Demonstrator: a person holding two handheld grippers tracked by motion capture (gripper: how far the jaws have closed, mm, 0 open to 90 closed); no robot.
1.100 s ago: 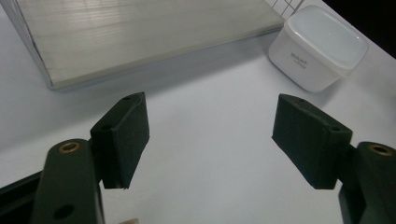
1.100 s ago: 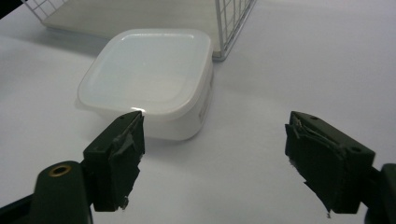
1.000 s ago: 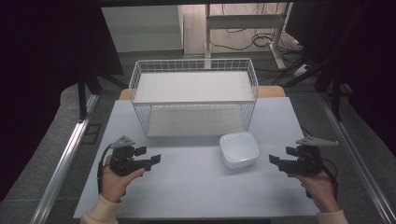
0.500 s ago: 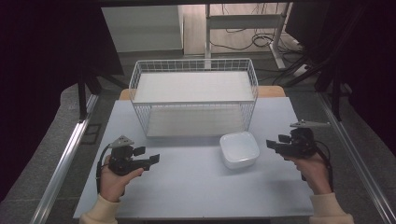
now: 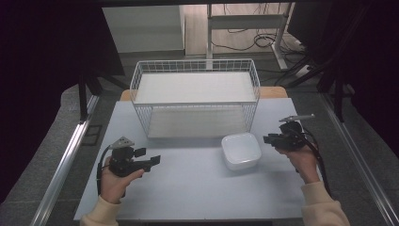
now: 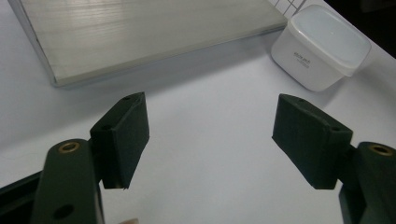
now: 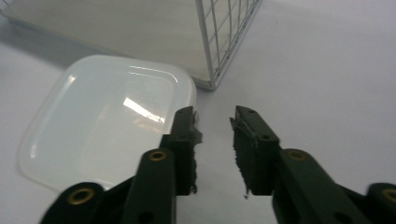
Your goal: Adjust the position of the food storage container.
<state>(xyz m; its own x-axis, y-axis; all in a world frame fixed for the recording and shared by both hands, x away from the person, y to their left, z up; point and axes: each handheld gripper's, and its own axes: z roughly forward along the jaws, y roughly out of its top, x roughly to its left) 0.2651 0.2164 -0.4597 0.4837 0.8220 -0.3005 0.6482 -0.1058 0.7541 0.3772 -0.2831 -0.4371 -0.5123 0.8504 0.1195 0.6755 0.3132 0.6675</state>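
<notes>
The job looks barely begun: the white, square, lidded plastic container (image 5: 241,150) sits on the pale tabletop (image 5: 188,188), just in front of the near right corner of the white wire basket (image 5: 195,96) and outside it, not yet held by anything. I'd judge the grasp and whatever lifting or placing follows are all left to do. The right gripper (image 5: 269,139) hovers just to the right of the container, apart from it; its jaws have just been closing and now stand narrowly parted with nothing between them. The left gripper (image 5: 154,161) hangs over the near left of the tabletop, well apart from the container, its jaws spread wide and empty. The high view lays out the whole arrangement, both hands and the basket's empty white floor. The right gripper view adds what that one cannot: the left jaw tip sits right at the container's (image 7: 107,116) rounded corner, beside the lid's glossy top. The left gripper view shows the container's (image 6: 322,46) side wall with small printed lettering, too small to read.
</notes>
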